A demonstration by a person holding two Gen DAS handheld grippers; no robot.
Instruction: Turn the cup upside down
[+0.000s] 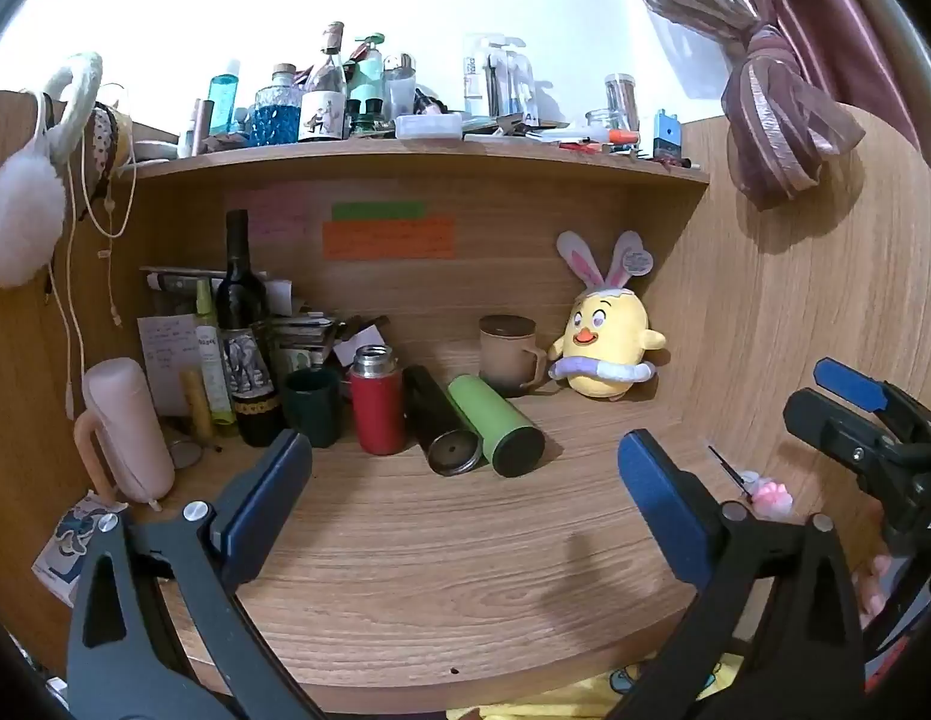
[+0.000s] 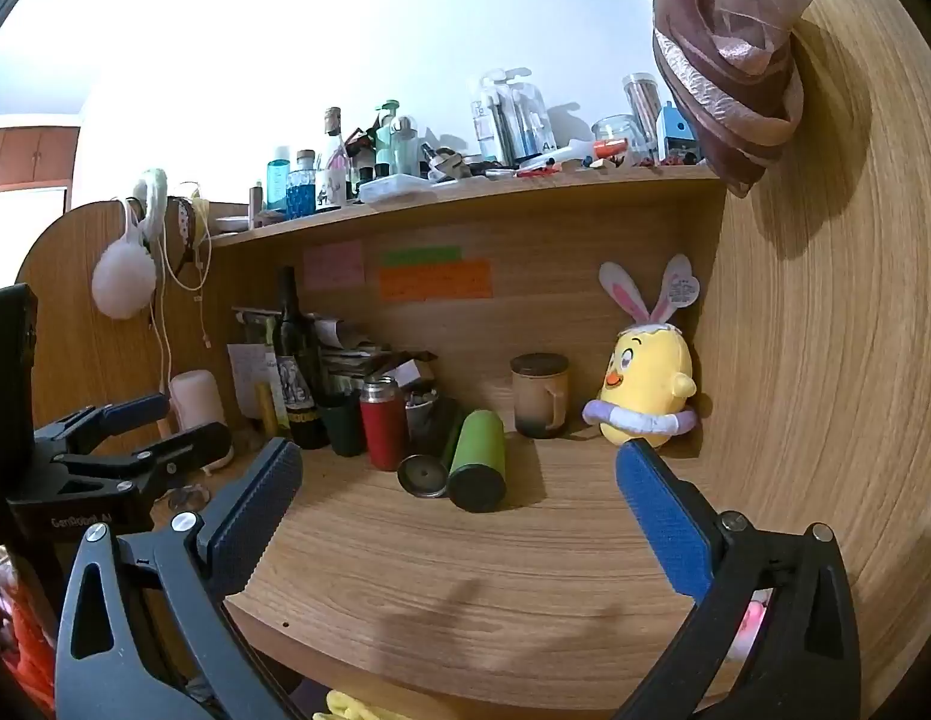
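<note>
Brown mug (image 1: 506, 354), one only, upright at the back of the tabletop (image 1: 465, 540), just left of one yellow chick plush (image 1: 609, 354). Two tumblers lying left of mug: green (image 1: 495, 423), black (image 1: 440, 426). Both grippers, left (image 1: 465, 501) and right (image 2: 459, 513), fingers spread wide, holding nothing.

Left gripper (image 1: 465, 501), right gripper (image 2: 459, 516): black triangular-cutout frames, silver screws behind the jaws, textured blue pads (image 2: 663, 522). White "GenRobot AI" lettering on left body.

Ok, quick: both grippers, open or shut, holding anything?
Left gripper: open, holding nothing, above the desk.
Right gripper: open, holding nothing, also above the desk.
</note>
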